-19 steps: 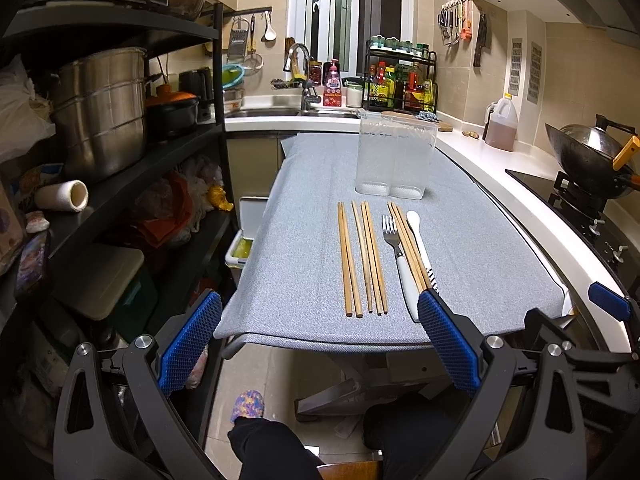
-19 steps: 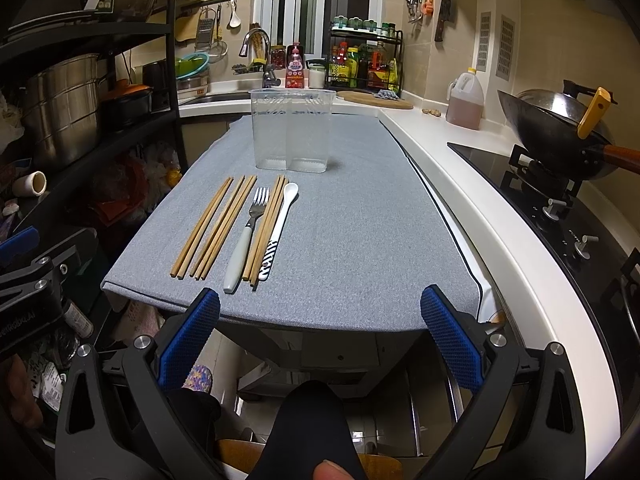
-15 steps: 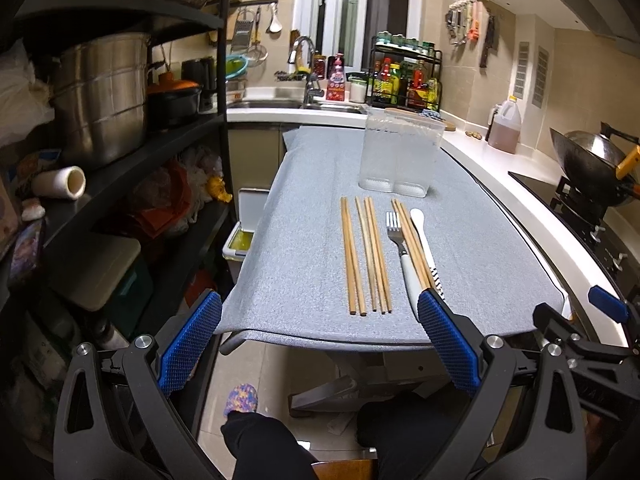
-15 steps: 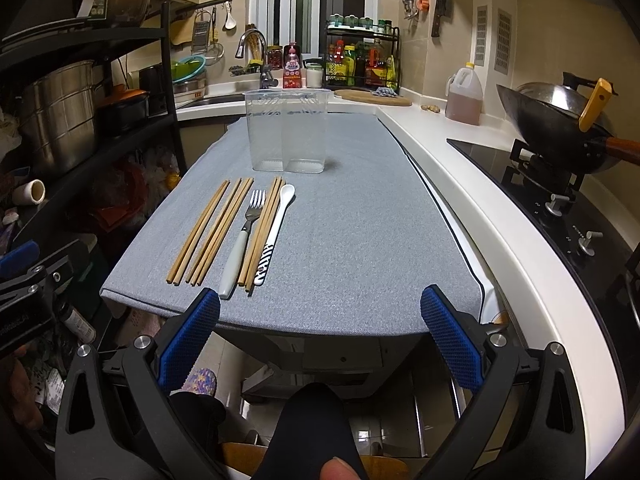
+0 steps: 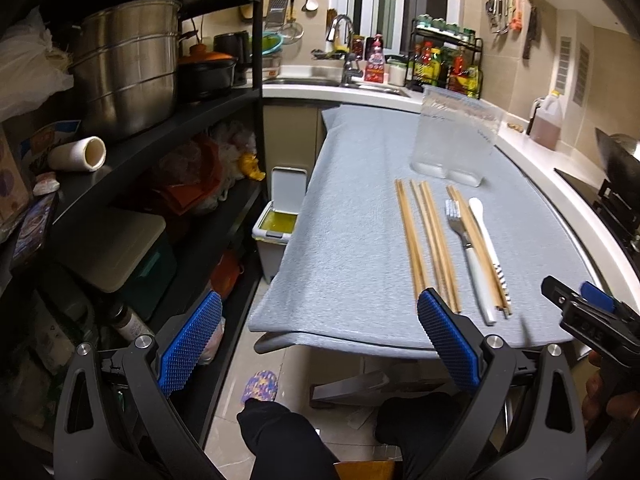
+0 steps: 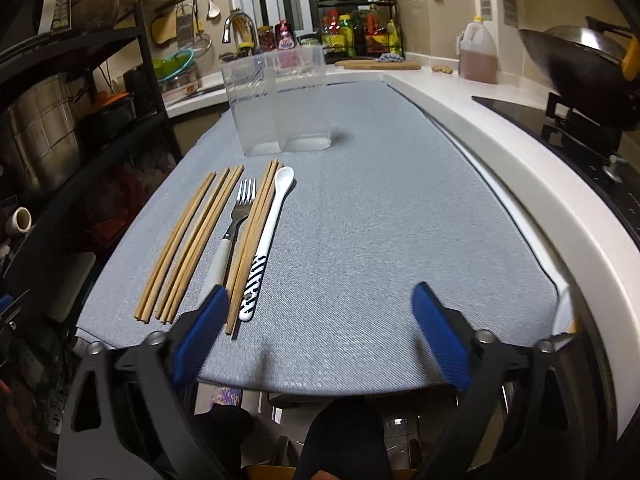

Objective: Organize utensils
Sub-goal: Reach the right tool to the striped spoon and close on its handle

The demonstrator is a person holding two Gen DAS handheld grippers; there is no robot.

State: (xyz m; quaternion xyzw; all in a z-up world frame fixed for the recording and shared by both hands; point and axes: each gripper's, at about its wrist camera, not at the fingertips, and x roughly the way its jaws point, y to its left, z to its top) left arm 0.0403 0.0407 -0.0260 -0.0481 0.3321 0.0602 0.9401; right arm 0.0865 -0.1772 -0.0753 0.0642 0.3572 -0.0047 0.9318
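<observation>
Utensils lie in a tidy row on the grey cloth, handles toward me, tips toward the clear two-compartment holder that stands upright just beyond them; I judge the layout is meant to make each piece easy to pick by its near end and drop tip-first into a compartment. From the rack side: two loose groups of wooden chopsticks, the white-handled fork, another chopstick pair just beside it, then the white spoon with its zebra-striped handle. My right gripper hangs over the table's near edge, jaws spread with nothing between them, and they have just been closing a little; its left pad sits near the fork handle's end, no contact that I can tell. My left gripper hovers off the table's corner, jaws wide and empty, one pad before the leftmost chopsticks' ends. Holder empty; nothing sorted yet.
</observation>
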